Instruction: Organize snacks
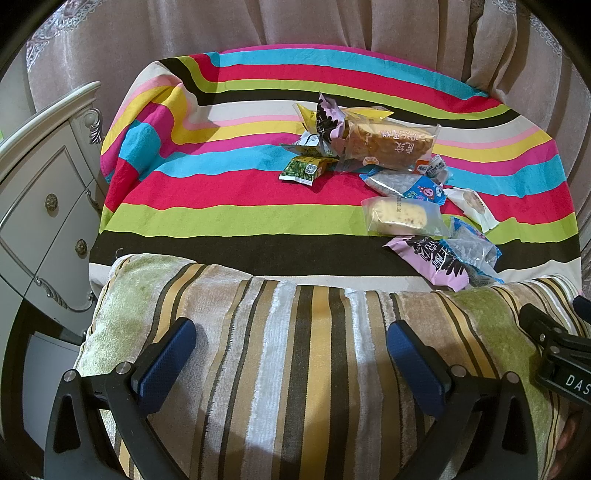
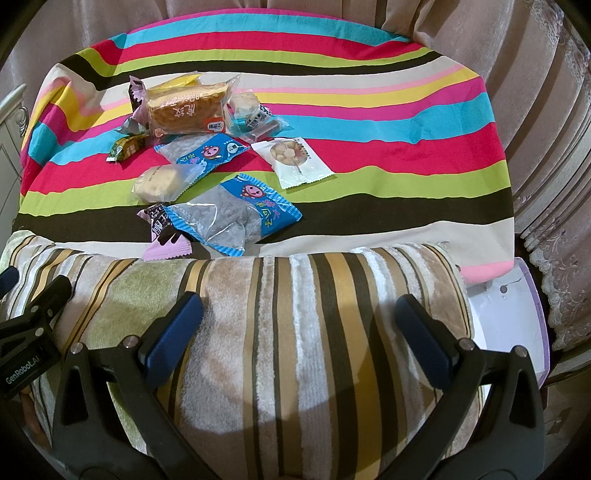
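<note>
Curtains (image 1: pixel 332 26) in dusty pink hang well beyond both sets of jaws, behind a striped cloth (image 1: pixel 258 206) in red, lime, blue and black. Nearer, right under the jaws, lies a plush striped cushion (image 2: pixel 295 314) in tan, gold and green. A white cabinet (image 1: pixel 44 192) stands off to the left of the left gripper (image 1: pixel 291 347), whose jaws are spread wide with nothing between them. The right gripper (image 2: pixel 299 325) is likewise spread wide and empty, hovering over the cushion.

Snack packets lie scattered on the cloth, ahead of both pairs of jaws and well apart from them. The biggest is a clear-wrapped sponge cake (image 2: pixel 186 109) at the far end of the heap. Closest to the right jaws, just past the cushion's edge, a blue-edged packet (image 2: pixel 236 218) overlaps a pink and black packet (image 2: pixel 164 236). Behind these sit a pale cake in a frosted wrapper (image 2: pixel 162 182), a second blue packet (image 2: pixel 203 153), and a white packet (image 2: pixel 291 160) holding what may be small round biscuits. A small green packet (image 1: pixel 304 169) lies to the heap's left.
</note>
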`<action>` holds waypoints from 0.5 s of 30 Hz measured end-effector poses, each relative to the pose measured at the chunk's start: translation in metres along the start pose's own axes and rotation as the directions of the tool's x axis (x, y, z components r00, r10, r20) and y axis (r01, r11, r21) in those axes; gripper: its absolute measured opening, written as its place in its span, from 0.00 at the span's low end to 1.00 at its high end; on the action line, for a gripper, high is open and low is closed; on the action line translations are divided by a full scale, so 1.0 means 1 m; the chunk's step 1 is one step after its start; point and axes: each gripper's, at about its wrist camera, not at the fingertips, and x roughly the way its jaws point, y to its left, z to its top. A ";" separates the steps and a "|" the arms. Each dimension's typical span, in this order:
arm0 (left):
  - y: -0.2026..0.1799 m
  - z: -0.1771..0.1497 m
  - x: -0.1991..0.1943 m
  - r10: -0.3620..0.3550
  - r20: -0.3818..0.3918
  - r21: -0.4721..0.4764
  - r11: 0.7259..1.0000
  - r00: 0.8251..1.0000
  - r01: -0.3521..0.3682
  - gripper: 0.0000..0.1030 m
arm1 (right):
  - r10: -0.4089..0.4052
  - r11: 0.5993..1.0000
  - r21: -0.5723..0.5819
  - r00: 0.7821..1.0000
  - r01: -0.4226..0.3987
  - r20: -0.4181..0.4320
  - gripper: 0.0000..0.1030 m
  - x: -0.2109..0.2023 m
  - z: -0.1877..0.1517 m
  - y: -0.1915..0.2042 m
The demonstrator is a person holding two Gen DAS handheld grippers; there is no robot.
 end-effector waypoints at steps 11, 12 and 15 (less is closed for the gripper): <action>0.000 0.000 0.000 0.000 0.000 0.000 1.000 1.000 0.000 1.00 | 0.005 1.000 0.003 1.000 -0.005 0.002 1.00 0.001 0.000 -0.001; 0.000 0.000 0.000 0.000 0.000 0.000 1.000 1.000 0.000 1.00 | 0.004 1.000 0.003 1.000 -0.004 0.002 1.00 0.001 0.000 -0.001; 0.000 0.000 0.000 0.000 0.000 0.000 1.000 1.000 0.000 1.00 | 0.005 1.000 0.004 1.000 -0.005 0.002 1.00 0.001 0.000 -0.001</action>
